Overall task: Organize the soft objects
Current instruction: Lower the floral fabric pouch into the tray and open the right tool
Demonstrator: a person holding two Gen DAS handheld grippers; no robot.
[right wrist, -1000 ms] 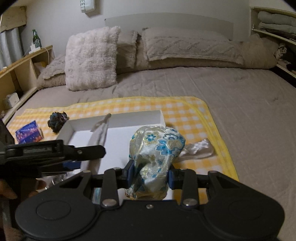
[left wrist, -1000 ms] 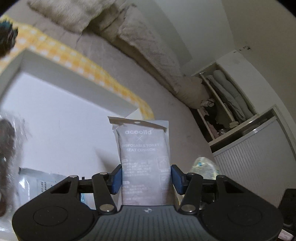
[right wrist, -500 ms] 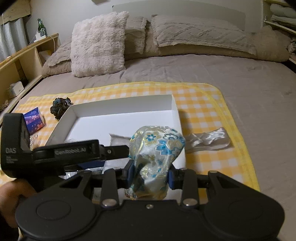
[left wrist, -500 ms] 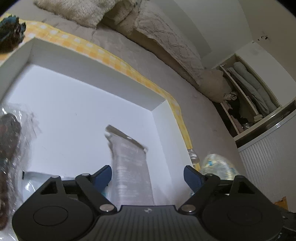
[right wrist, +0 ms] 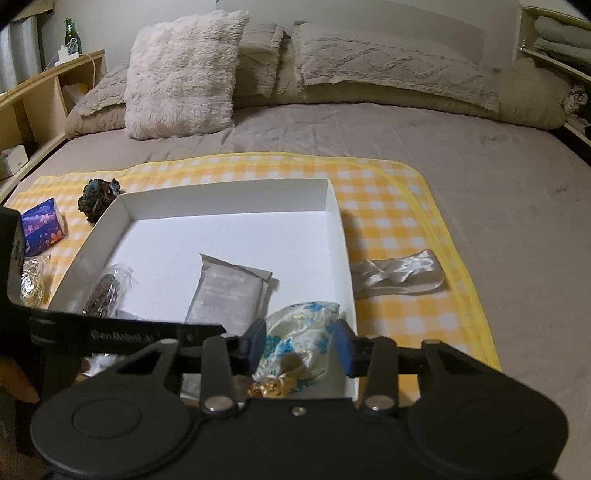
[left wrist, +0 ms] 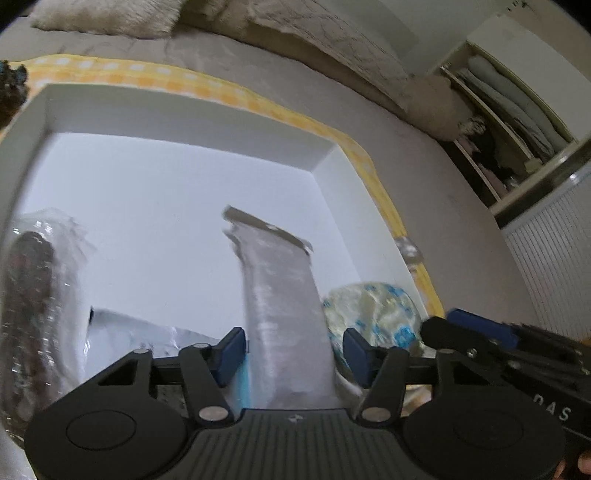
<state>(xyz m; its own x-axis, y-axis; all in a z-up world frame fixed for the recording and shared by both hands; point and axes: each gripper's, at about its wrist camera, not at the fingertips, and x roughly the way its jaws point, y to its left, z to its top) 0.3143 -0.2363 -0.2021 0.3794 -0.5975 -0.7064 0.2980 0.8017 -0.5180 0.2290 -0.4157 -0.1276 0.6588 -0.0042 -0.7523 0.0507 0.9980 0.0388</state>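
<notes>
I read "GenRobot" on my left gripper (right wrist: 236, 345) and "DAS" on my right gripper's (left wrist: 480, 334) body; the grey packet's (right wrist: 225, 295) print is blurred. The white box (right wrist: 332, 221) sits on a yellow checked cloth (right wrist: 388, 206) on the bed (right wrist: 480, 155). Both grippers are spread, left astride the packet, right around the floral pouch (right wrist: 299, 332) in the box's corner.

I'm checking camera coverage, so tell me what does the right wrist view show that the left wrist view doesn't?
Only the right wrist view shows the purple floral packet, the gold item beside it, the silky cloth strip on the checked blanket, and the green bottle. Only the left wrist view shows the white slatted cabinet front. Both show the white tray, the grey sachet lying in it, the floral pouch and the dark fuzzy ball.
</notes>
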